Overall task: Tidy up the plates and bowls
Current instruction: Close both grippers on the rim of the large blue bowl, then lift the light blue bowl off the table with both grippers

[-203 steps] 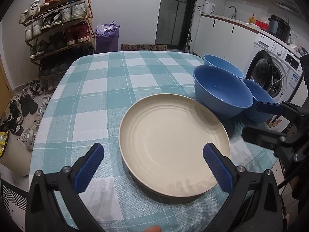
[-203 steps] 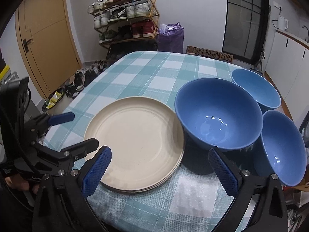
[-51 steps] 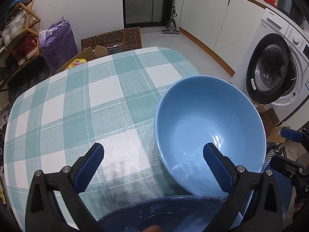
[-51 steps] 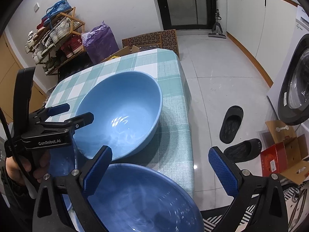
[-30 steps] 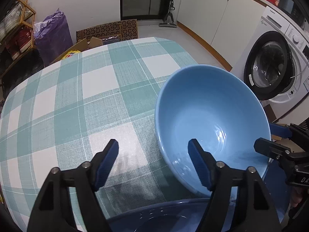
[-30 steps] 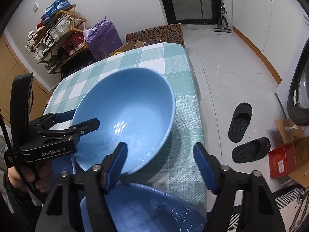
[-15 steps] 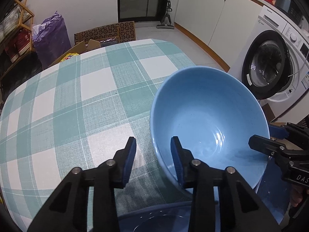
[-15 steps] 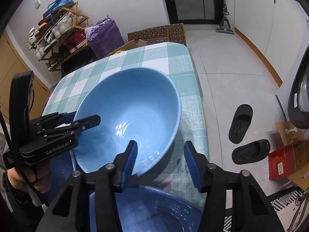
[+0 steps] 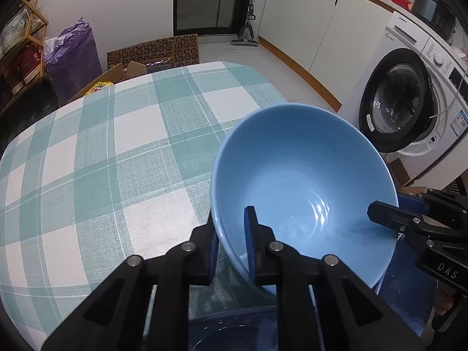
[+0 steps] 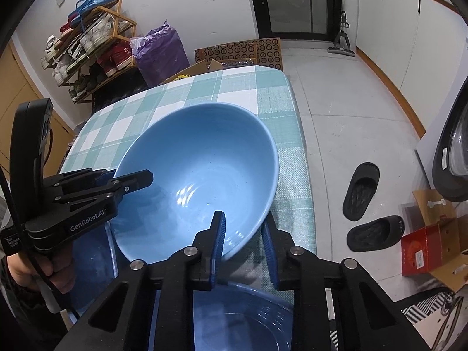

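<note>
Biggest thing in front of you is the table (image 9: 87,152) with its teal-and-white checked cloth, and it runs away from both cameras toward a purple bag (image 10: 163,49) and a shoe rack (image 10: 87,44) by the wall. A washing machine (image 9: 409,102) stands off to your right, and a pair of black slippers (image 10: 362,196) lies on the floor beside the table.

On to the light blue bowl (image 9: 298,181). It sits at the near right edge of the table, tipped over so its mouth faces you, and you have it pinched from two sides. Your left gripper (image 9: 231,239) has just been closing and now clamps the bowl's left rim, one blue pad inside the wall and the other outside it. Your right gripper (image 10: 244,234) has just been closing too, and it bites the opposite rim in the same way, with the wall caught between its pads. Both pairs of jaws stand nearly together with only the bowl's wall between them.

Just below, at the bottom of both views, a darker blue bowl (image 10: 242,318) lies right under the grippers, mostly hidden by them. Smallest of all, your hand (image 10: 55,272) shows wrapped around the left gripper's handle.
</note>
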Demonstrator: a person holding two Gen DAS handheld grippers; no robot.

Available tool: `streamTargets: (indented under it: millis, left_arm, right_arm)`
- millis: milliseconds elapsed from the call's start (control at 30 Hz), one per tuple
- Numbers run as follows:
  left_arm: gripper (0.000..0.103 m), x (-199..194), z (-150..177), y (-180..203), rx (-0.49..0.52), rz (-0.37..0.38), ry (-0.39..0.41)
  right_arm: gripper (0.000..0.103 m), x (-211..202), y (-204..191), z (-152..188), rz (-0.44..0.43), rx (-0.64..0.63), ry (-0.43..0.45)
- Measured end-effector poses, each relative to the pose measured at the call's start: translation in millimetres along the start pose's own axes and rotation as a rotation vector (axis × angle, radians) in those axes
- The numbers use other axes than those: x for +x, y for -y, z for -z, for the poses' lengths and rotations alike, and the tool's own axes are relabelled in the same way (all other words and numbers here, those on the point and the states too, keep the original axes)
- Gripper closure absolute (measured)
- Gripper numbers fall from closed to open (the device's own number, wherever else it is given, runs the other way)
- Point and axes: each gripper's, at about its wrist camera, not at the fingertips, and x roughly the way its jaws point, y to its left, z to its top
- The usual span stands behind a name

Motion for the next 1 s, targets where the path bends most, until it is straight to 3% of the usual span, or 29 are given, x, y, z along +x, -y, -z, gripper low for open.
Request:
streamTargets:
  millis: [1000]
  left_arm:
    - [0.092,-9.8,-4.6,2.0,-0.022,0.005,0.065]
  right_arm:
    - [0.081,-11.4,-2.6,2.9,0.033,-0.002,0.036]
